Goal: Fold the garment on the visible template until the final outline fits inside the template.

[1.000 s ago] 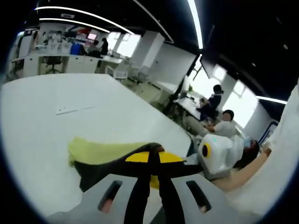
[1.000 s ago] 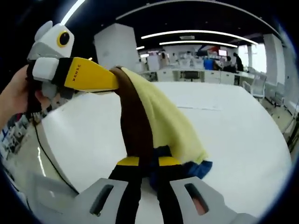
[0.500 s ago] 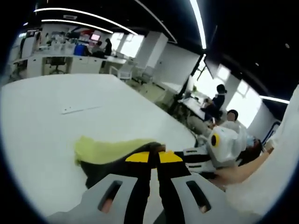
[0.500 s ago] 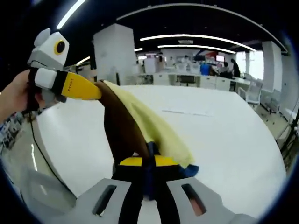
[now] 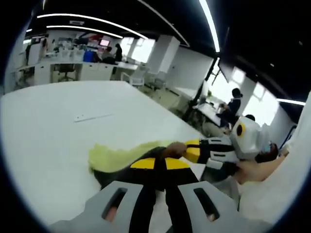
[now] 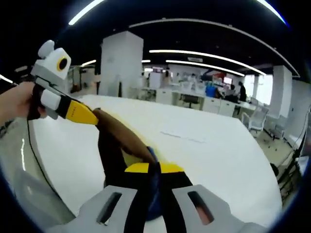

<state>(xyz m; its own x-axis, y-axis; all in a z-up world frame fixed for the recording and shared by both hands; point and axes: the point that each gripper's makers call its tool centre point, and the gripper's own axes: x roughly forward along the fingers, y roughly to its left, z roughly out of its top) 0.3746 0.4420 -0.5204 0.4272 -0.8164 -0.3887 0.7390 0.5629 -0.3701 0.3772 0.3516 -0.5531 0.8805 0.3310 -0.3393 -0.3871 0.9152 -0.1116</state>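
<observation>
You're pinching the garment (image 5: 129, 155) with both tongs: your left gripper (image 5: 160, 164) is clamped on its dark brown edge, and your right gripper (image 6: 149, 169) is clamped on another bit where brown, yellow and blue fabric bunch together. The garment's hanging stretched between them over the white table (image 5: 48, 121), its pale yellow part trailing down toward the tabletop.

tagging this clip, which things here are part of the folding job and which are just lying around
Part of the job:
garment, pinched at two spots
left gripper
right gripper
white table

Just lying about:
thin strip on the table
desks and chairs behind
people beyond the table
</observation>
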